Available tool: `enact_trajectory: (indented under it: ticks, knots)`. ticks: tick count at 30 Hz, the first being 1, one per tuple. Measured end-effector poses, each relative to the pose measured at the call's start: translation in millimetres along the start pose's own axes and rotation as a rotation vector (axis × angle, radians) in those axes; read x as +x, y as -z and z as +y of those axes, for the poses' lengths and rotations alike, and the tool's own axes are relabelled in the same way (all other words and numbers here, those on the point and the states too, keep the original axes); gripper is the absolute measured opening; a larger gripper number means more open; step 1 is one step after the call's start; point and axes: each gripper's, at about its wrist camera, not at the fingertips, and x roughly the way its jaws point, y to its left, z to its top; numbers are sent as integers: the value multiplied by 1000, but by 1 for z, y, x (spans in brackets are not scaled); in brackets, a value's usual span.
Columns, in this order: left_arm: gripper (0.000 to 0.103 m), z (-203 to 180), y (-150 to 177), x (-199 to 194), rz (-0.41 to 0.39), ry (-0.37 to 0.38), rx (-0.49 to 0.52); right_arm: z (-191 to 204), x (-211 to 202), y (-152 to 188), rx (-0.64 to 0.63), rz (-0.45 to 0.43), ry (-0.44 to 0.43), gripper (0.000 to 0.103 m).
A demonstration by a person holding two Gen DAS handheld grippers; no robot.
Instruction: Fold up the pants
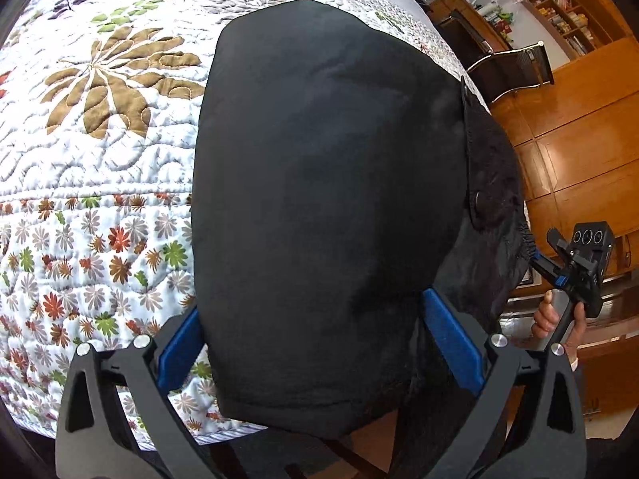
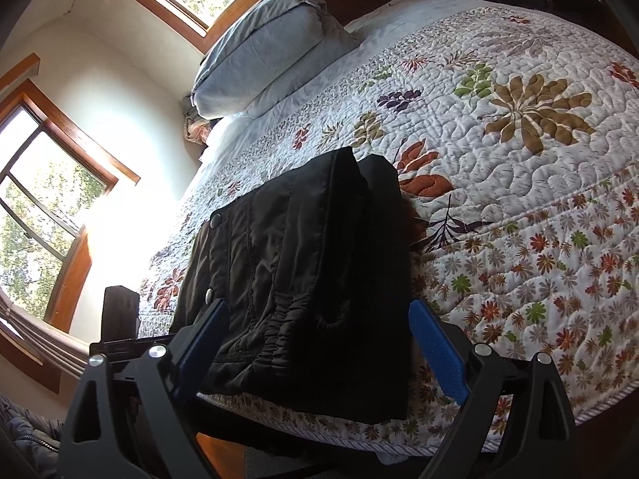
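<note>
Left wrist view: the black pants are lying folded on the quilt at the bed's near edge, stretching away lengthwise straight ahead of the left gripper, whose blue fingers are standing apart astride the near end, gripping nothing. The right gripper is hanging just beside the waistband side. Right wrist view: the right gripper is likewise spread wide around the gathered waistband end, unclamped, so both are equally near.
</note>
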Motion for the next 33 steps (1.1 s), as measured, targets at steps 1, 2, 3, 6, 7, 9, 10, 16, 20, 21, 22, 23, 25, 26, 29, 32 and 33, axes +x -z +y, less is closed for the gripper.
enact_trajectory:
  ticks: [1,2,3,6,7,9,10,16,20,21,22,23,25,26,29,32,33]
  knots:
    - [100,-3,-1,1,0,-11,-2,-2,2,0,4,11,0,94]
    - [100,-6,-3,3,0,-17,-4,-4,4,1,11,23,1,95]
    - [100,-9,-4,4,0,-22,-4,-7,8,1,21,38,0,96]
    - [100,-13,-8,6,-2,-29,-6,-16,19,4,59,83,-9,97]
    - [100,-15,-10,7,-2,-33,-7,-19,23,5,72,98,-14,97]
    - [100,-18,-12,8,-3,-44,-10,-25,30,7,99,117,-22,99]
    - [100,-21,-12,8,-4,-51,-10,-29,33,7,117,123,-33,99]
    - [101,-26,-13,10,-9,-80,-6,-48,46,13,225,141,-113,100]
    - [101,-29,-12,12,-17,-97,0,-45,51,12,220,144,-108,100]
    - [101,-30,-12,13,-18,-101,3,-42,53,11,208,143,-103,100]
    - [101,-31,-12,13,-21,-104,6,-38,54,10,188,147,-103,100]
    - [101,-33,-12,14,-24,-107,9,-33,56,9,157,151,-99,94]
    - [101,-33,-12,15,-32,-109,13,-20,60,8,87,162,-45,88]
    - [101,-33,-12,16,-34,-110,15,-14,60,8,52,160,-26,82]
    - [101,-33,-12,17,-47,-116,22,-3,58,7,0,138,-7,70]
    - [101,-30,-12,17,-52,-119,26,6,57,5,-35,124,6,61]
    - [101,-29,-13,16,-56,-120,26,9,58,5,-45,119,7,60]
